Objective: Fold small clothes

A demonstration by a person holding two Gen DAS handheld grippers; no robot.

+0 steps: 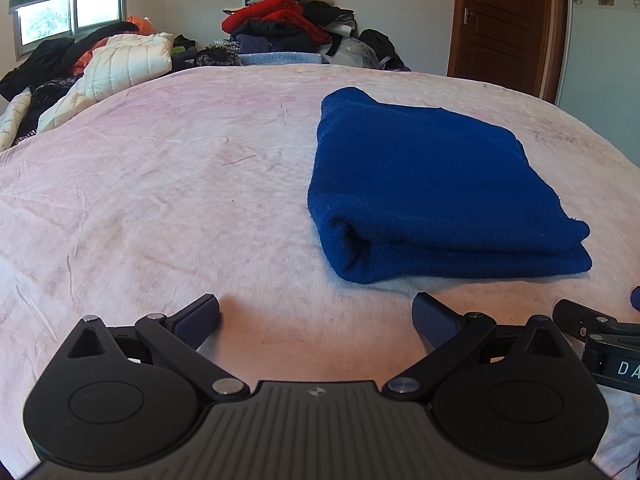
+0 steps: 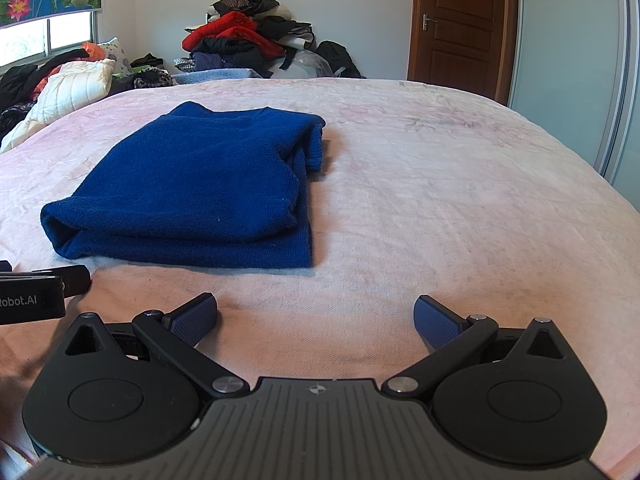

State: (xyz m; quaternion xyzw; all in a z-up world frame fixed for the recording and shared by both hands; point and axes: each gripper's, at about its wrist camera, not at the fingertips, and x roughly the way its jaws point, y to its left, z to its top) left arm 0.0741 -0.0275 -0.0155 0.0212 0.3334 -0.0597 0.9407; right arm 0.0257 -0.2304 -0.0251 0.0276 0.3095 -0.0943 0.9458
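A dark blue knitted garment (image 1: 432, 184) lies folded into a thick rectangle on the pale pink bedspread (image 1: 160, 200). In the right wrist view the same blue garment (image 2: 192, 188) sits ahead and to the left, with a ribbed cuff sticking out at its far right corner. My left gripper (image 1: 316, 318) is open, low over the bedspread just in front of the garment's near edge, with nothing between its fingers. My right gripper (image 2: 316, 318) is also open and empty, to the right of the garment's near edge.
A heap of red, black and dark clothes (image 1: 288, 24) is piled against the far wall. More clothes and a cream quilted jacket (image 1: 124, 60) lie at the far left under the window. A brown door (image 2: 460, 20) stands at the back right.
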